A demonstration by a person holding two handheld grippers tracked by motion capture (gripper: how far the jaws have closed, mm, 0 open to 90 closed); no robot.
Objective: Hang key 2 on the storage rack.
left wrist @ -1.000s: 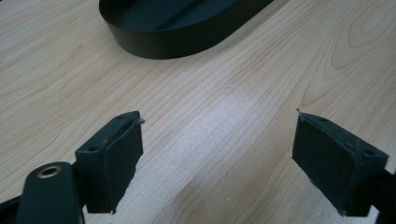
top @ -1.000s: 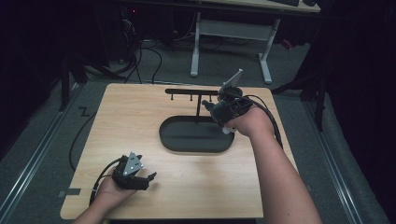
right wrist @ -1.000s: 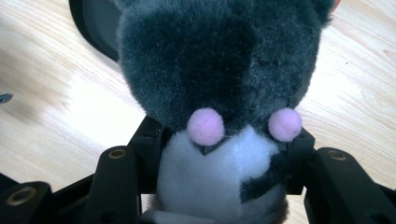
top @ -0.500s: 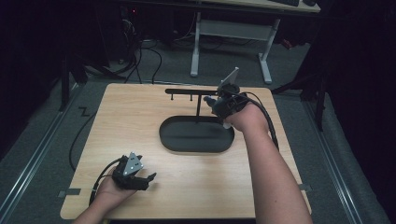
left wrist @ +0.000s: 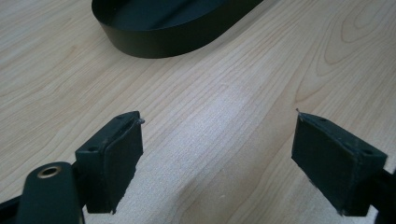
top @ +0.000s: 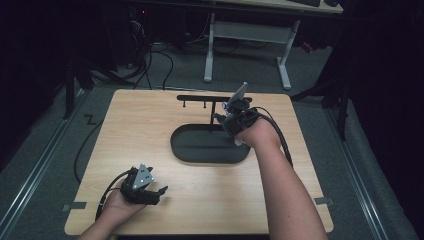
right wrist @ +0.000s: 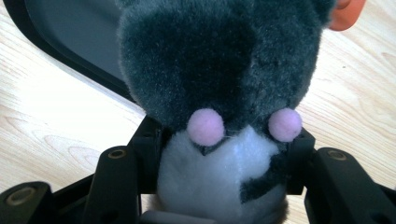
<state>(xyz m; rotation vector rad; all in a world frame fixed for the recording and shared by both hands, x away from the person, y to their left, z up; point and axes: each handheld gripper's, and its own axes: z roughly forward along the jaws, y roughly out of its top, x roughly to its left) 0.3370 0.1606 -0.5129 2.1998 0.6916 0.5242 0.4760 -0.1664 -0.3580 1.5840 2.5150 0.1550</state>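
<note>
Right gripper clamping plush toy, seemingly nudged toward rack, left gripper unmoved, spread

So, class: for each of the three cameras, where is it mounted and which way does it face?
High view: above the near edge, facing forward and down on the wooden table; both forearms, left tool, right tool.
Left gripper view: on the left tool, over bare wood; jaws apart.
Right gripper view: on the right tool, clamping a grey plush toy.
Shared: black oval tray.
</note>
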